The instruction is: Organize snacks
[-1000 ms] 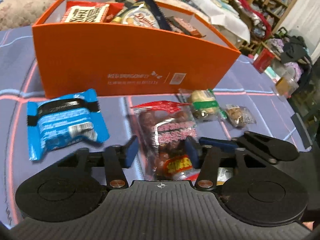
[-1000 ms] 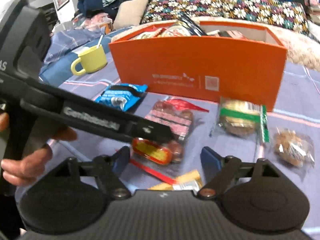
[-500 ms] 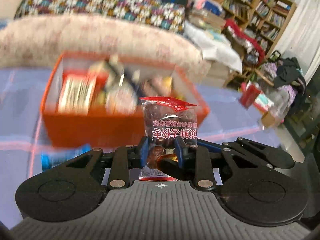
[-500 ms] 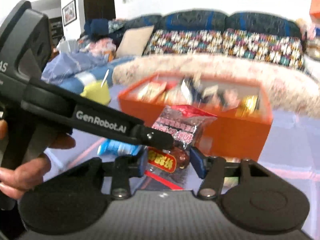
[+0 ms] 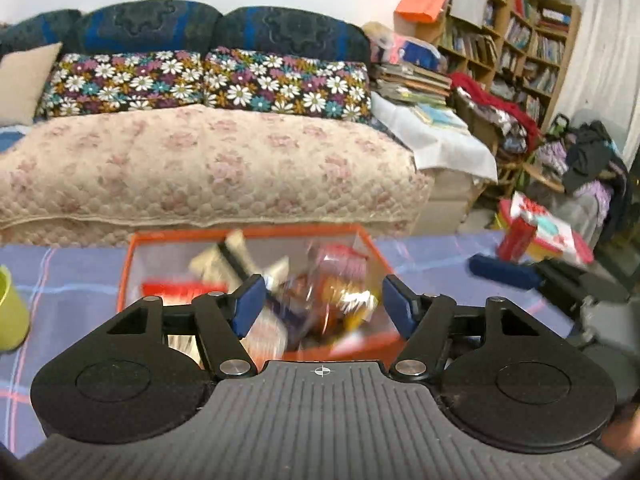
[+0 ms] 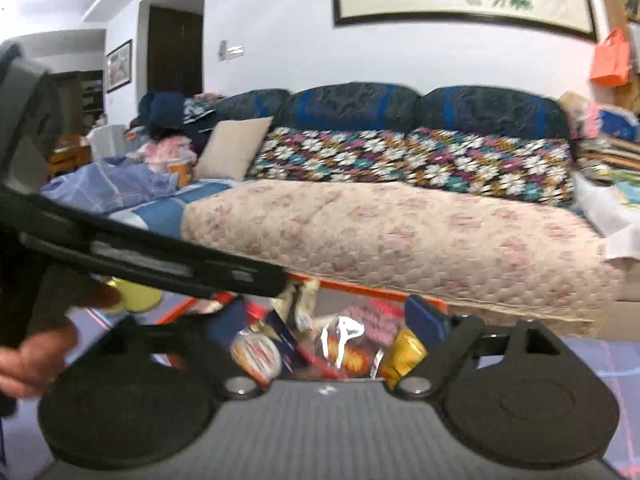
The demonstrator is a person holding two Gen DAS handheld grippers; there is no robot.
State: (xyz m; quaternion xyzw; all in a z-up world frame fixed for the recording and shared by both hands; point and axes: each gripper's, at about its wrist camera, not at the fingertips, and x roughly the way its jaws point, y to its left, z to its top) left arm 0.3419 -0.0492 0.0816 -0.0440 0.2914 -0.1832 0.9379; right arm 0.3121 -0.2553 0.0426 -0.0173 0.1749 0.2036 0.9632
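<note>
Left-wrist view had my left gripper point(image 5: 323, 304) above the orange box point(image 5: 124, 280), its jaws opening, both blue pads clear of any wrapper. The red date packet point(image 5: 340, 270) showed only as a blur among the snacks inside the box, so I judged it released and dropping — whether it had landed I could not tell. A yellow-green cup point(image 5: 10, 312) sat at the far left edge on the purple checked cloth point(image 5: 60, 280), well apart from the box.

Right-wrist view showed my right gripper point(image 6: 326, 316) with its jaws also opening, spread wide over the same box, nothing pressed between the pads. The other tool's black body crossed the left of that picture with the person's hand point(image 6: 32, 356) under it.

What worried me: the two tools were crowded over one box, and a careless pull-away could knock them together or catch the box rim and shove it along the cloth. The packet was light and slippery, I judged, and could settle on top of the pile and slide out over the low wall.

Against a second earlier, the packet was off the cloth, where it had lain in front of the box between open jaws. Half a second earlier it stood pinched in the left pads — now both tools were higher, and the sofa filled the upper view.
</note>
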